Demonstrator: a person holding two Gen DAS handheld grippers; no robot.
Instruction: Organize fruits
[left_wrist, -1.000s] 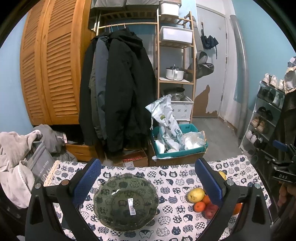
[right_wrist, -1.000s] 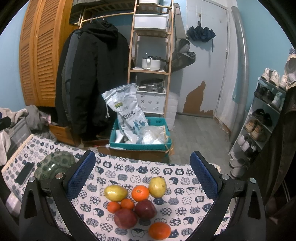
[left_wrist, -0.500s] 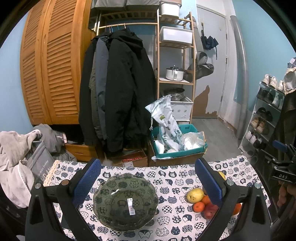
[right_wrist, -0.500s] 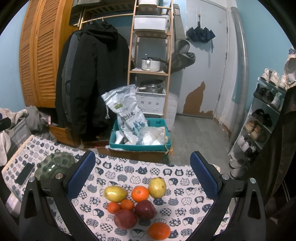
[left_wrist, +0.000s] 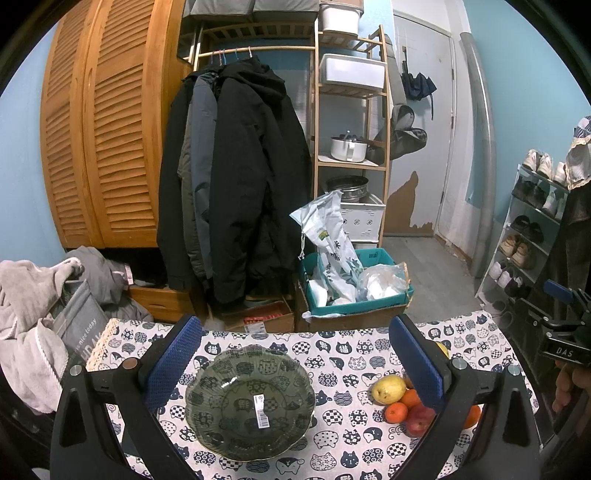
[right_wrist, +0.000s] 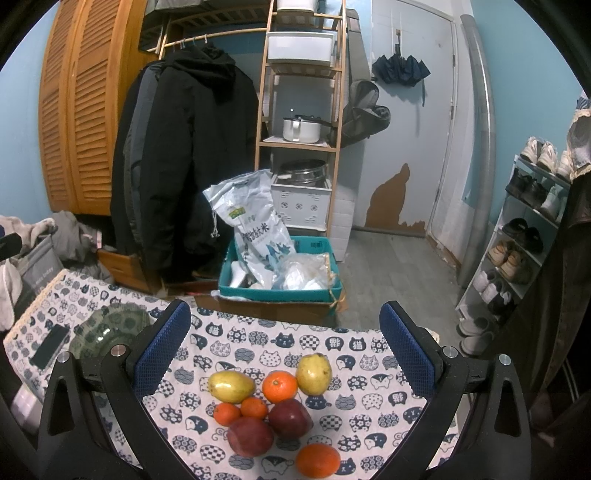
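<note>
Both claws gape empty: the left gripper over the scalloped green glass bowl, the right gripper over the clustered fruit on the cat-print tablecloth. Round, firm and likely to roll, each fruit wants a gentle hold across its middle.

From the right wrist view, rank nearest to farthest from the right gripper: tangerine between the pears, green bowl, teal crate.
1. Tangerine, centred between the open right gripper fingers.
2. Green bowl, far left on the table.
3. Teal crate, on the floor beyond the table.

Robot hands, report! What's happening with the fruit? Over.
Both grippers open, empty. Left over bowl; right over fruit. Fruit on cloth, none in bowl. Nothing blocking.
</note>
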